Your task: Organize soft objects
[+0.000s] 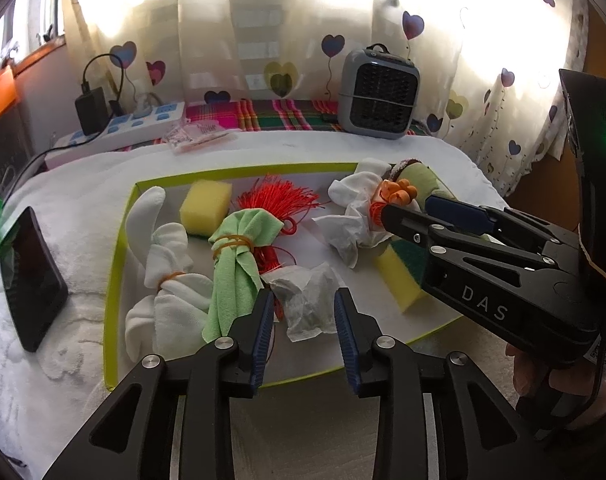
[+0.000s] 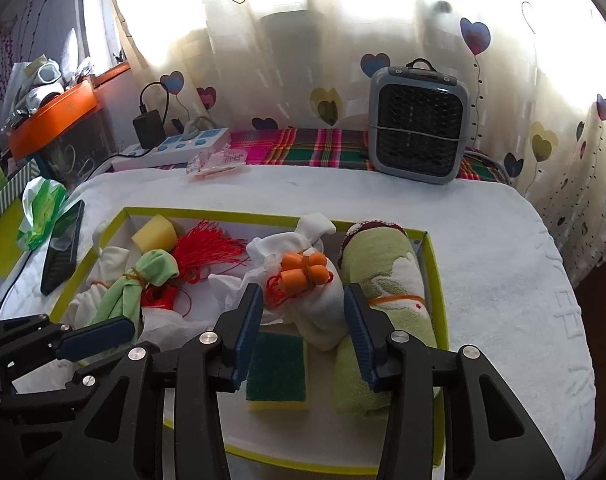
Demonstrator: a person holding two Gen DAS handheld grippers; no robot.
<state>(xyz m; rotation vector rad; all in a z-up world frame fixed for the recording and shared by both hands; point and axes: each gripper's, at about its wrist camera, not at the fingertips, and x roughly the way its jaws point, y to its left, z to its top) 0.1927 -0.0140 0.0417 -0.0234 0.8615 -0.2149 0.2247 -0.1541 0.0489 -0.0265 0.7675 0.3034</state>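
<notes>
Now soft bundles (image 1: 231,256) in tray (image 1: 115,264)

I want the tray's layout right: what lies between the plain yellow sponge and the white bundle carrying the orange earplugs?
The red tassel of threads fills that stretch between the yellow sponge and the white bundle; the right wrist view shows it most clearly.

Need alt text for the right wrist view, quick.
Right gripper open above a lime-rimmed tray, its jaws either side of a white cloth bundle topped with orange earplugs. Rolled green towel to the right, green-topped sponge below.
</notes>
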